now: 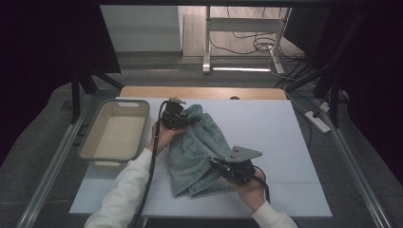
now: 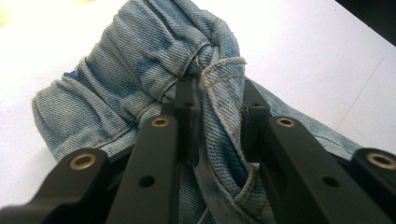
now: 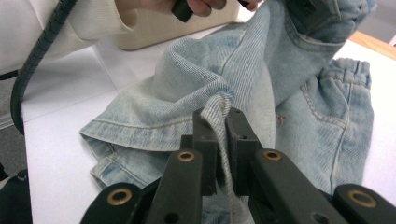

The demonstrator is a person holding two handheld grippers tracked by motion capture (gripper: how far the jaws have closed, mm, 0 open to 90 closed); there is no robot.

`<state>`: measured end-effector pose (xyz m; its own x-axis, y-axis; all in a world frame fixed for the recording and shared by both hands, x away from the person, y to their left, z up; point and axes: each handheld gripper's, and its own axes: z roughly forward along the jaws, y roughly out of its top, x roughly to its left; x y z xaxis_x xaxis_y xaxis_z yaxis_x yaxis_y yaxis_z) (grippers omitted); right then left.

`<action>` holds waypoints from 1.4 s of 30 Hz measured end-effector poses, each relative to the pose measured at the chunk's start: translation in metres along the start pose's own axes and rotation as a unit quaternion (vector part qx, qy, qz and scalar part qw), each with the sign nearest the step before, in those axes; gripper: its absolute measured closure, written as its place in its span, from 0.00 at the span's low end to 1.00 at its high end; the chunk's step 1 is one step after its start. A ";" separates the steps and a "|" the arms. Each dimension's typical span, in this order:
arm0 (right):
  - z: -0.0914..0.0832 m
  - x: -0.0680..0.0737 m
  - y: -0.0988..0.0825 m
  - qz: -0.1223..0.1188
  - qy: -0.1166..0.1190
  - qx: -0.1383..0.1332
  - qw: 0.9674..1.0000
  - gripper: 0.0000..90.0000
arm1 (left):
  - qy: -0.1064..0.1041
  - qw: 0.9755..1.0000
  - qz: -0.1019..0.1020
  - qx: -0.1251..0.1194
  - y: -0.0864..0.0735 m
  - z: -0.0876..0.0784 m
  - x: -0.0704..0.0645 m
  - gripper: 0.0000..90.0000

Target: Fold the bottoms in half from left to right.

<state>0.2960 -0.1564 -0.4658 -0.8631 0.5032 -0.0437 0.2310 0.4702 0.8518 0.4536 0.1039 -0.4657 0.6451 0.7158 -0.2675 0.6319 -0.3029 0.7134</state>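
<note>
**Folding the jeans – keep both grips honest**

Jeans (image 1: 199, 152) lie on the white counter (image 1: 285, 137), roughly mid, just right of the beige bin (image 1: 116, 133). I've got them at two spots: waistband end up top w/ my left gripper (image 1: 177, 118), hem/leg end nearer me w/ my right gripper (image 1: 227, 167).

Left gripper (image 2: 217, 91): jaws sit around a bunched fold at the waist seam. In the left gripper view the fabric touches the left jaw, but there's a gap on the right side, so the hold looks loose, not a proper clamp. The right gripper view has this end hanging lifted, so I can't call it released either. Right gripper (image 3: 222, 114): clenched tight on a thin fold of denim, the ridge of cloth standing up between the jaws.

How I'd do this step well, imo:
- Firm up the left hold before any pull; a loose waistband will slip & the fold goes crooked.
- Move both hands together, same height, so the cloth between them stays taut, not twisted.
- Lift just enough to clear the counter; denim's heavy & drags.
- Right has only a thin pinch, so don't yank; ease it.
- Line the hem up w/ the waistband edge, lay flat, then let go.
- Watch the bin rim on the left side; keep the cloth off it.
</note>
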 end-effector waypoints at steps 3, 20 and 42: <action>-0.002 -0.002 -0.002 0.001 -0.003 0.002 1.000 0.93 | 0.001 1.000 0.001 0.000 0.000 0.001 -0.001 0.82; -0.016 -0.010 -0.014 0.014 -0.021 0.008 1.000 0.94 | -0.001 1.000 0.009 0.005 0.001 0.006 -0.008 0.83; -0.023 -0.021 -0.034 0.027 -0.041 0.032 0.998 0.94 | 0.003 1.000 0.023 0.015 0.001 0.021 -0.017 0.77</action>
<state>0.2960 -0.2000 -0.4815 -0.8096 0.5853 -0.0436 0.3062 0.4847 0.8193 0.4516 0.0783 -0.4738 0.6715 0.7039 -0.2317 0.6140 -0.3534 0.7057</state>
